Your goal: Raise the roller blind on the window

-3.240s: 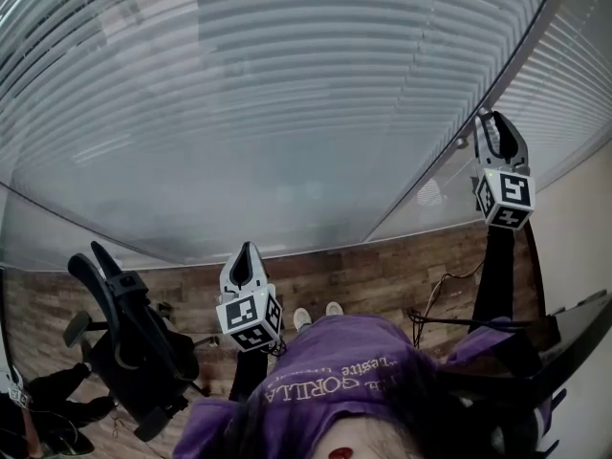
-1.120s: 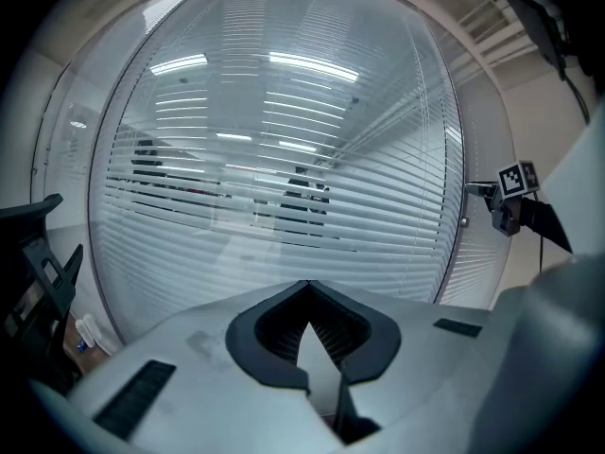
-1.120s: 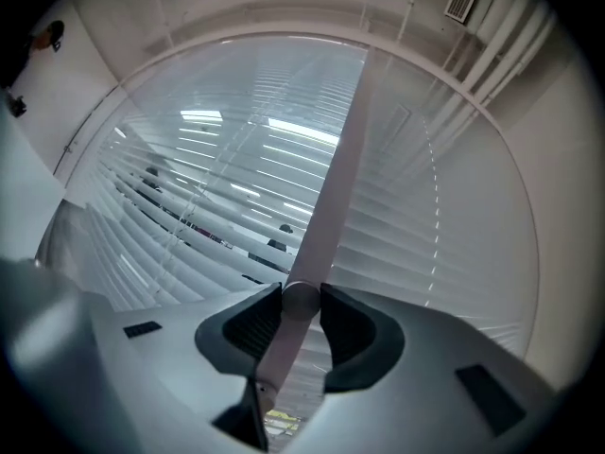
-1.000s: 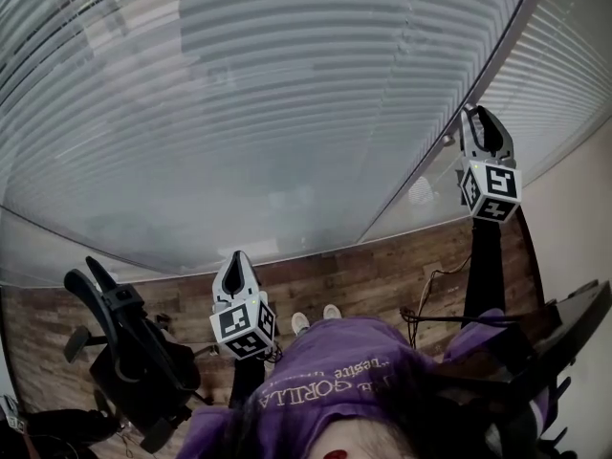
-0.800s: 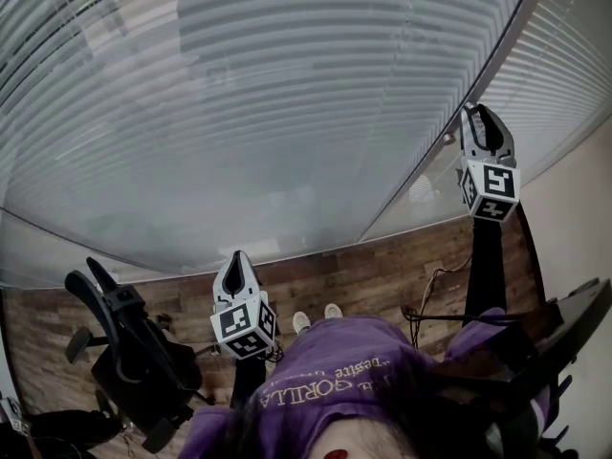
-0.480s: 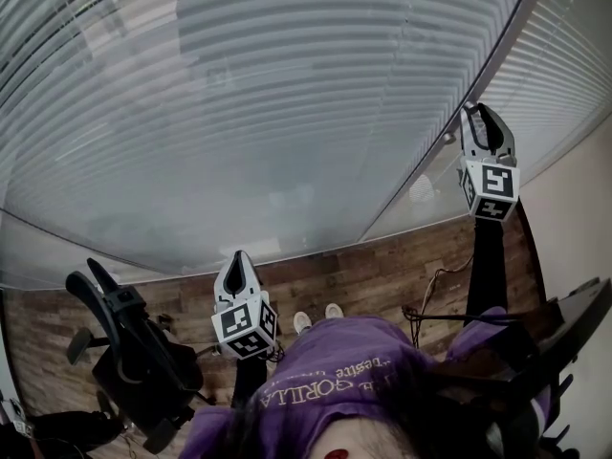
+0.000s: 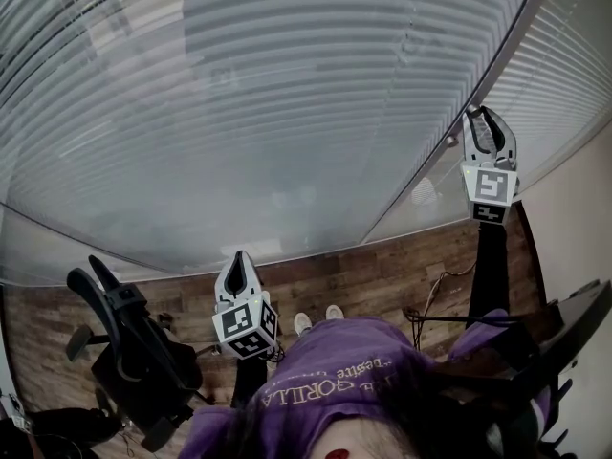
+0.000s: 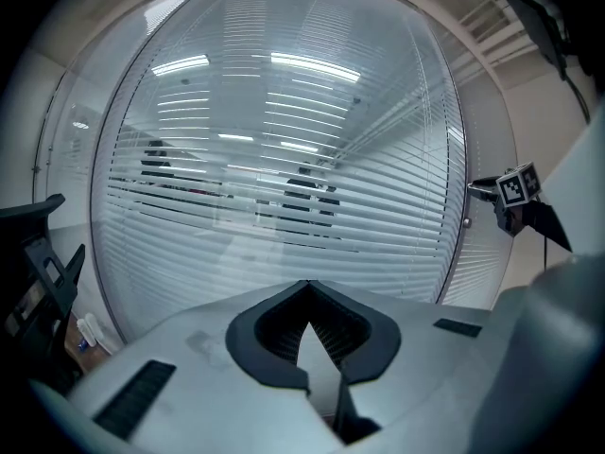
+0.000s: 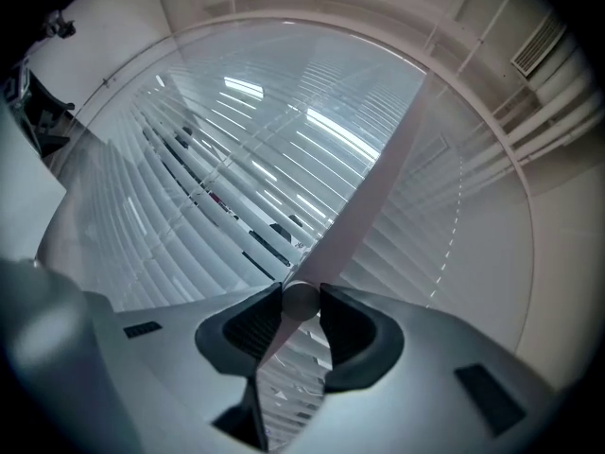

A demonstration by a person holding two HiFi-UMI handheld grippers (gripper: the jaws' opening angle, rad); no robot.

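– Grey slats fill the far side: the blind (image 7: pixel 287 94) hangs fully down over the big pane, so the raise is not yet begun. What worries you?

– Largest first, the blind itself. Driven unevenly, I judge it could bunch or jam. Next is the frame post (image 9: pixel 369 178) between the two panes. My right gripper (image 7: pixel 484 118), up at the right, is pinched on a small round knob (image 9: pixel 302 301) on that post. The knob looks smooth and tiny, so the pads could slip off. I could also turn it the wrong way and get no lift.

– And the bead chain?

– The bead chain (image 9: pixel 456 220) hangs right of the post, apart from my jaws. If that is the real lift control, I am on the wrong fitting. I can't tell from here.

– Left side?

– My left gripper (image 8: pixel 308 289) sits low and near, jaws pressed together on nothing, pointing at the glass. An office chair (image 7: pixel 134 352) stands near-left on the wooden floor (image 7: pixel 382 275), and a careless step sideways could catch it.

– Any writing?

– On the purple shirt (image 7: pixel 335 371), upside down, the large word reads GORILLA. The smaller line by it is too blurred to read. Each marker cube (image 7: pixel 488 187) carries only black-and-white square patterns, no words.
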